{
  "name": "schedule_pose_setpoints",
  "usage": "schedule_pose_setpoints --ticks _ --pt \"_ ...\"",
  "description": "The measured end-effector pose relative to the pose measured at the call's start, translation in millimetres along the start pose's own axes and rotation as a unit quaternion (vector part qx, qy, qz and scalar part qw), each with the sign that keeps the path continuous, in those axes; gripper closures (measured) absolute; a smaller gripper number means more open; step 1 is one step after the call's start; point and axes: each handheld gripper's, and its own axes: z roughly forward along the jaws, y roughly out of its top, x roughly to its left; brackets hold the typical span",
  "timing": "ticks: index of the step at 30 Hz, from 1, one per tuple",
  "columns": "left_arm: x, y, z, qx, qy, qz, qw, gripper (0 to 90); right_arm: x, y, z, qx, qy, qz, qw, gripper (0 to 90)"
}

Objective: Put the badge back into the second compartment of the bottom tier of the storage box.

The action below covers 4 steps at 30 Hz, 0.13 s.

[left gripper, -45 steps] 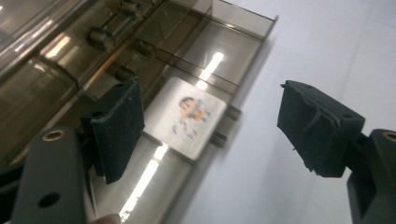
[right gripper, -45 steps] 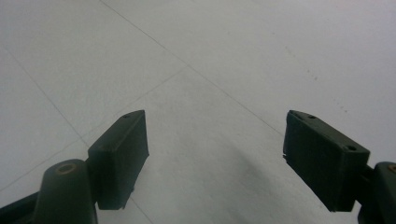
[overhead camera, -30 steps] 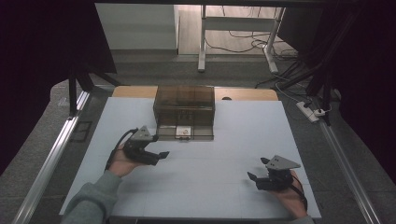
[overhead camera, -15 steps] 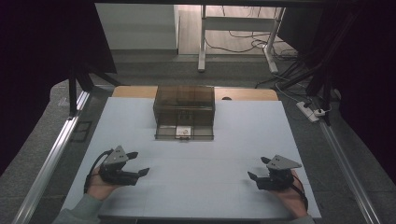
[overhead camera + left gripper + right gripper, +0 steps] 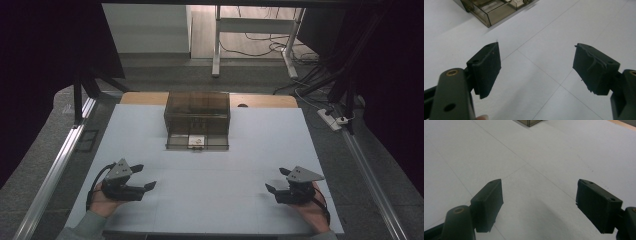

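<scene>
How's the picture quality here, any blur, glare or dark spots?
High view: table evenly lit, surroundings nearly black, smoky box soft. Left gripper view: jaw pads sharp, box at the top slightly soft. Right gripper view: a faint shadow on the table between the jaws, no glare.

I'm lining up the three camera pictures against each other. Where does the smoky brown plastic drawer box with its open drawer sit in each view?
High view: the drawer box stands at the table's far middle, drawer pulled toward the person.
Left gripper view: its open drawer shows at the top left, beyond the jaws.
Right gripper view: one corner shows at the top edge.
Shared landmark: the seam lines crossing the white table top.
</scene>
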Motion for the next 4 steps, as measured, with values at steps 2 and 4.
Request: schedule_pose_setpoints --ticks 2,4 --pt "0.6 -0.2 -0.3 -0.002 0.001 -0.002 1.0 21.7 0.0 0.2 -0.4 -0.002 0.001 0.0 1.0 21.6" --pt "1.1 -0.1 -0.7 -0.003 0.003 -0.004 1.0 21.5 -0.1 0.4 -0.9 -0.002 0.001 -0.001 1.0 21.6"
